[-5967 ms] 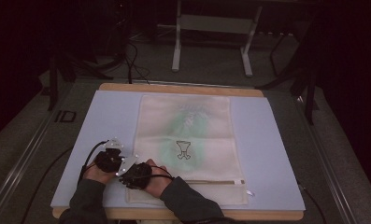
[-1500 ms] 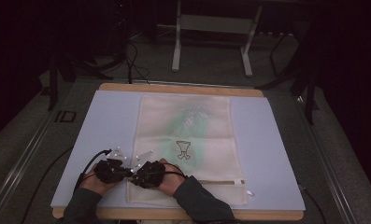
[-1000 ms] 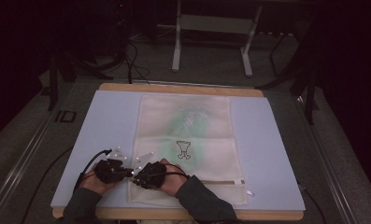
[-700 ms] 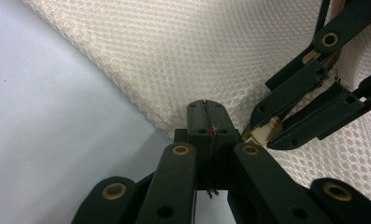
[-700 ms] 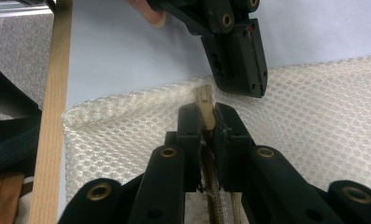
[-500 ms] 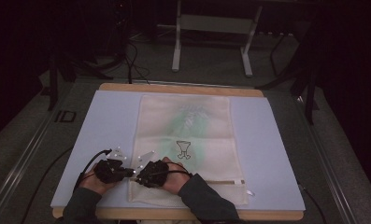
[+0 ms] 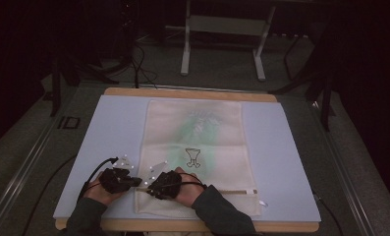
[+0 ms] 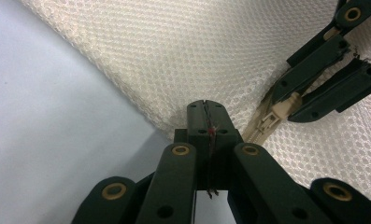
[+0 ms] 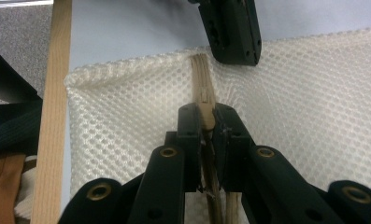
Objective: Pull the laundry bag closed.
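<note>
A cream mesh laundry bag (image 7: 195, 152) lies flat in the centre of the high view, on a pale blue mat (image 7: 109, 128) that covers the counter (image 7: 187, 92). It is woven in a fine honeycomb net, with a faint green print and a small dark goblet outline at its middle. A tan zipper (image 9: 203, 88) runs along its near edge. Both grippers sit at the lower left of the frame, at the bag's near left corner. The left gripper (image 8: 205, 112) is clamped tight on the bag's corner edge, just beside the zipper's end. The right gripper (image 9: 206, 122) is closed on the zipper. Compared with six seconds ago, the right hand (image 7: 182, 187) has shifted slightly to the right along the zipper line.
</note>
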Tool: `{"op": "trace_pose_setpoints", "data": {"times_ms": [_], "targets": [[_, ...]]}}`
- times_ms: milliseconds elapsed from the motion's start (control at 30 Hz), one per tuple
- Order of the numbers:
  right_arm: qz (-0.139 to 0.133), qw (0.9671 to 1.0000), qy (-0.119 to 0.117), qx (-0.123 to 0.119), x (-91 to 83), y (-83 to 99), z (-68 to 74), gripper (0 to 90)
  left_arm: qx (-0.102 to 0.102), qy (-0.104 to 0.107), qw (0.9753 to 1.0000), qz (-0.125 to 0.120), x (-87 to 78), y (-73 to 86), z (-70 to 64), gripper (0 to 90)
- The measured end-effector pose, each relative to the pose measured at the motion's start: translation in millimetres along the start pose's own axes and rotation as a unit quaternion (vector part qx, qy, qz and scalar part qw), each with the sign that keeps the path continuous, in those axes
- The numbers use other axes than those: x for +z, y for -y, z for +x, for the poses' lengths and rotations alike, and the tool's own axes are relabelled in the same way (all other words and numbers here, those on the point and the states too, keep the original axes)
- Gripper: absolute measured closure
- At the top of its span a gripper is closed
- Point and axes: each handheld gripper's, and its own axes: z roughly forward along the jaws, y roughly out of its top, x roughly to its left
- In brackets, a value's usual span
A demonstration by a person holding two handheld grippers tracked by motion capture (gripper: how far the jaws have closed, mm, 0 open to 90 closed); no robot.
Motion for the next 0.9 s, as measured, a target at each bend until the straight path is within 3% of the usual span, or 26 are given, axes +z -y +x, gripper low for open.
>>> {"op": "trace_pose_setpoints", "data": {"times_ms": [900], "targets": [[0.012, 0.9998, 0.014, -0.011, -10.0, 8.4, 7.4, 82.2, -0.002, 0.007, 1.0, -0.002, 0.2, 0.1, 2.1, 90.0]]}}
